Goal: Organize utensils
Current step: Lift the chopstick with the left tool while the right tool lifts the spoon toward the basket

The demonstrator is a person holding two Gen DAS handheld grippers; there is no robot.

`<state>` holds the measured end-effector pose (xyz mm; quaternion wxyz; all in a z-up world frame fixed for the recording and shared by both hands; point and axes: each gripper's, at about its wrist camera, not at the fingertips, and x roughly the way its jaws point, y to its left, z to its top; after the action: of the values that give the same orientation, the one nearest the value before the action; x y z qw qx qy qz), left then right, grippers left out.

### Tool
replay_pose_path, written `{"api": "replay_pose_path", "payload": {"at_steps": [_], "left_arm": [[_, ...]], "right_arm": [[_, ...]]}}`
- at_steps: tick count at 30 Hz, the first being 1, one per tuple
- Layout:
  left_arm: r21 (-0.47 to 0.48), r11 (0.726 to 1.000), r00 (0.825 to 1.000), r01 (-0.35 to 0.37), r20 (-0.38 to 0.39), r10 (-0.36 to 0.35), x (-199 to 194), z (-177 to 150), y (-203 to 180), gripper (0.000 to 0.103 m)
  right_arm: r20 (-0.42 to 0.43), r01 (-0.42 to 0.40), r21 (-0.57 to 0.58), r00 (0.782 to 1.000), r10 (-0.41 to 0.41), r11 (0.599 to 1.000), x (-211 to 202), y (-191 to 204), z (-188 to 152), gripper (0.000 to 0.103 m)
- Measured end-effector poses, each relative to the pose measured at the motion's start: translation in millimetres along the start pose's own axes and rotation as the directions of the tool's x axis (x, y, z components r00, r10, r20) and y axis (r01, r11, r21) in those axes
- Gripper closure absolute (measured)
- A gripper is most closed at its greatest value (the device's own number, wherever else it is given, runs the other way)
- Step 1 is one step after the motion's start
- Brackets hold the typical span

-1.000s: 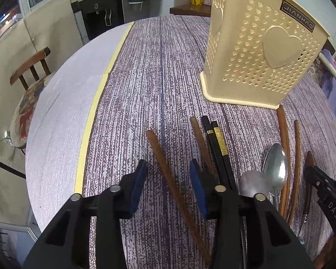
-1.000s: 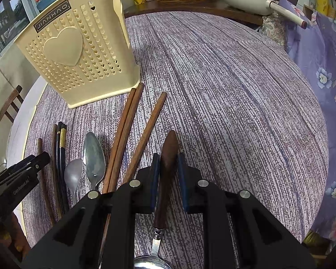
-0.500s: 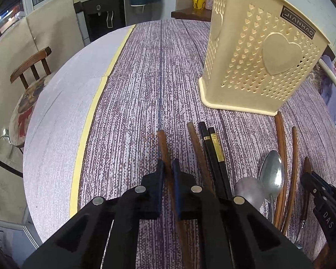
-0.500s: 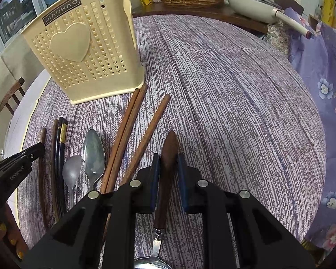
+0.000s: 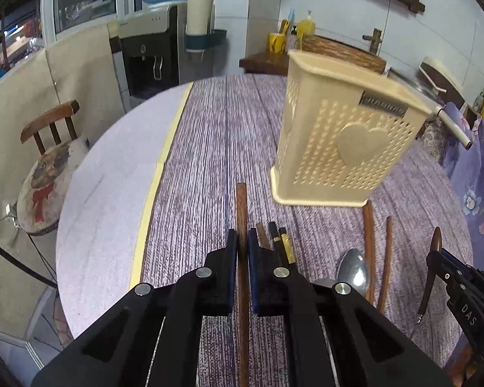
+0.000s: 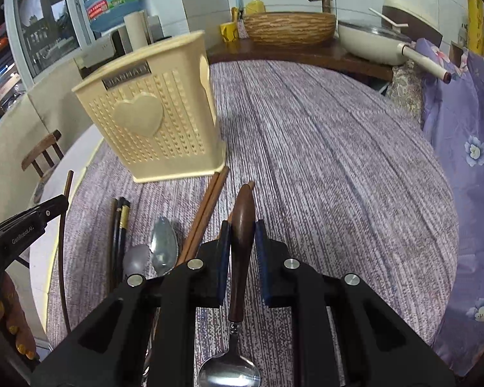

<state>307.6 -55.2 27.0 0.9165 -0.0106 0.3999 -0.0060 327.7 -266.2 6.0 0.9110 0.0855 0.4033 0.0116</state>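
Observation:
My left gripper (image 5: 241,245) is shut on a brown wooden chopstick (image 5: 241,206) and holds it lifted above the table, pointing forward. My right gripper (image 6: 242,242) is shut on the dark wooden handle of a spoon (image 6: 241,225); its metal bowl (image 6: 229,372) hangs below the fingers. The cream perforated utensil holder (image 5: 342,148) with a heart stands upright ahead; it also shows in the right wrist view (image 6: 151,122). On the table lie black chopsticks (image 5: 282,242), two metal spoons (image 6: 163,250) and brown chopsticks (image 6: 206,206).
The round table (image 5: 209,148) has a purple striped cloth with a yellow edge strip. A wooden chair (image 5: 48,148) stands at the left. A side counter holds a woven basket (image 6: 288,27) and a white pan (image 6: 371,42). Purple floral fabric (image 6: 461,161) lies at the right.
My left gripper closed on the brown chopstick and lifted it off the table. My right gripper rose with the wooden-handled spoon. Both views tilted up.

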Motion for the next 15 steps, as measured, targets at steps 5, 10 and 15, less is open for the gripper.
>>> {"api": "replay_pose_path", "payload": {"at_steps": [5,10,15], "left_arm": [[0.021,1.000,0.997,0.014,0.076,-0.015,-28,9,-3,0.095],[0.038,0.999,0.991,0.025,0.130,-0.030,-49,15,-3,0.095],[0.049,0.998,0.985,0.027,0.170,-0.035,-65,18,-3,0.095]], "right_arm": [[0.055,-0.025,-0.029,0.998,0.027,0.999,-25,1,8,0.087],[0.100,-0.035,-0.053,0.994,0.040,0.998,-45,-1,12,0.087],[0.133,-0.039,-0.068,0.990,0.048,0.997,-62,-3,16,0.087]]}}
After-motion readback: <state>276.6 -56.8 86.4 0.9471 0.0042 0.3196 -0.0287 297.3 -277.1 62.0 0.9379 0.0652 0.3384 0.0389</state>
